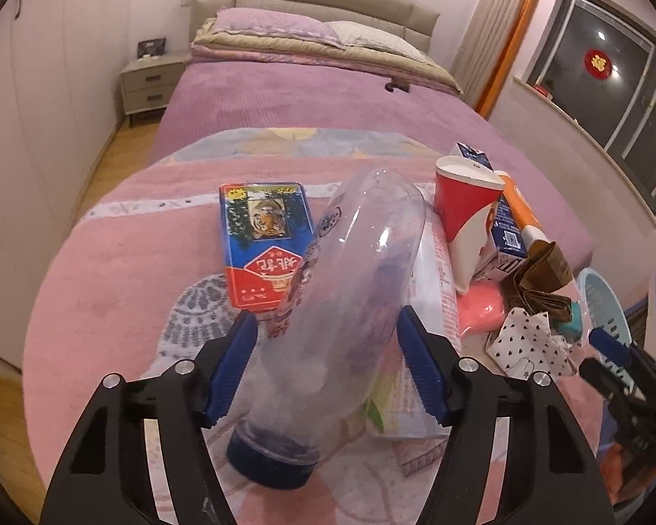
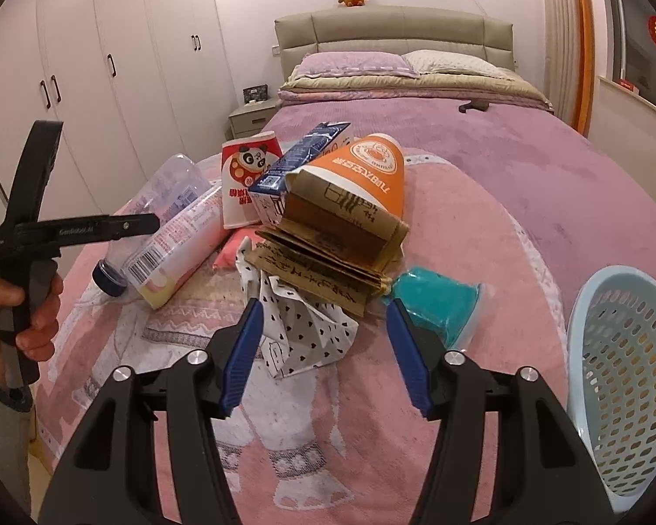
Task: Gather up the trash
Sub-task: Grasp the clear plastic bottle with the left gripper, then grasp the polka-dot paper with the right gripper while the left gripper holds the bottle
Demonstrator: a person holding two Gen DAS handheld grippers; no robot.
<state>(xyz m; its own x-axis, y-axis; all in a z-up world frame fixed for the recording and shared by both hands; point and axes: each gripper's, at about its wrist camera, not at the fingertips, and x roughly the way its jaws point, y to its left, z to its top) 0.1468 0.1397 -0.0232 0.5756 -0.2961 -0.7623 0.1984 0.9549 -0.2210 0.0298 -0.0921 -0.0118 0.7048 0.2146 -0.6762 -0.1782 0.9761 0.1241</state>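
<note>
A clear plastic bottle (image 1: 354,306) with a blue cap lies on the pink blanket (image 1: 131,262), between the open fingers of my left gripper (image 1: 328,328); the pads stand on either side of it and I cannot tell if they touch. My right gripper (image 2: 323,315) is open and empty, above a dotted paper wrapper (image 2: 301,332) and a folded brown paper bag (image 2: 328,253). The trash pile also holds a red panda cup (image 2: 245,183), an orange cup (image 2: 371,166), a blue carton (image 2: 301,153), a teal cup (image 2: 437,302) and a white tube (image 2: 179,245).
A light blue perforated basket (image 2: 625,372) stands at the right edge of the bed. A red and blue box (image 1: 262,236) lies behind the bottle. White wardrobes (image 2: 87,65) line the left wall, with a nightstand (image 1: 151,81) beside the headboard.
</note>
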